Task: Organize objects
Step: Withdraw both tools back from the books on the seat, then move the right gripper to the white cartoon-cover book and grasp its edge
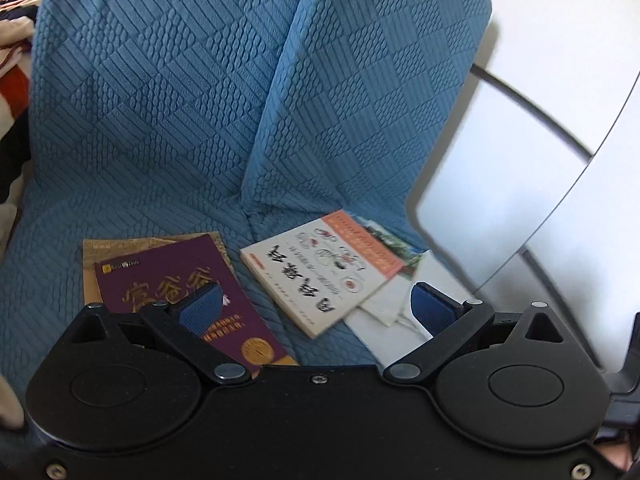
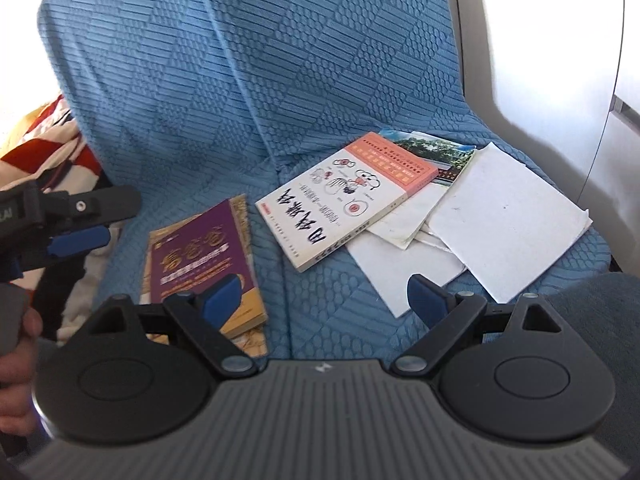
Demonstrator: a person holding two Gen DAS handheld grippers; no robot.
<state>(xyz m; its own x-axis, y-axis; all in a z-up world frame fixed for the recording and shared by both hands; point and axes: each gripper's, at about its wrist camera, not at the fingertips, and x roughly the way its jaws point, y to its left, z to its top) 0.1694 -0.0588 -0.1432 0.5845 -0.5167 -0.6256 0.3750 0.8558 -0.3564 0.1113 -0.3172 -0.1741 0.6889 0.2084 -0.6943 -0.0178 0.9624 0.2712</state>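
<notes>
blue quilted sofa cover (image 2: 304, 80) fills the background, books and papers scattered on its seat. my right claw (image 2: 320, 300) hangs released, jaws wide and empty — likewise my left claw (image 1: 316, 306). ahead-left of the right claw lies the purple book (image 2: 200, 256) on a tan one; dead ahead, the white book (image 2: 344, 200) overlaps a photo booklet (image 2: 436, 148); ahead-right, loose white sheets (image 2: 508, 216). step in hand, as i judge it: the approach, nothing gathered yet. next move calls for getting a finger under one thin cover edge — soft fabric may yield beneath it.
</notes>
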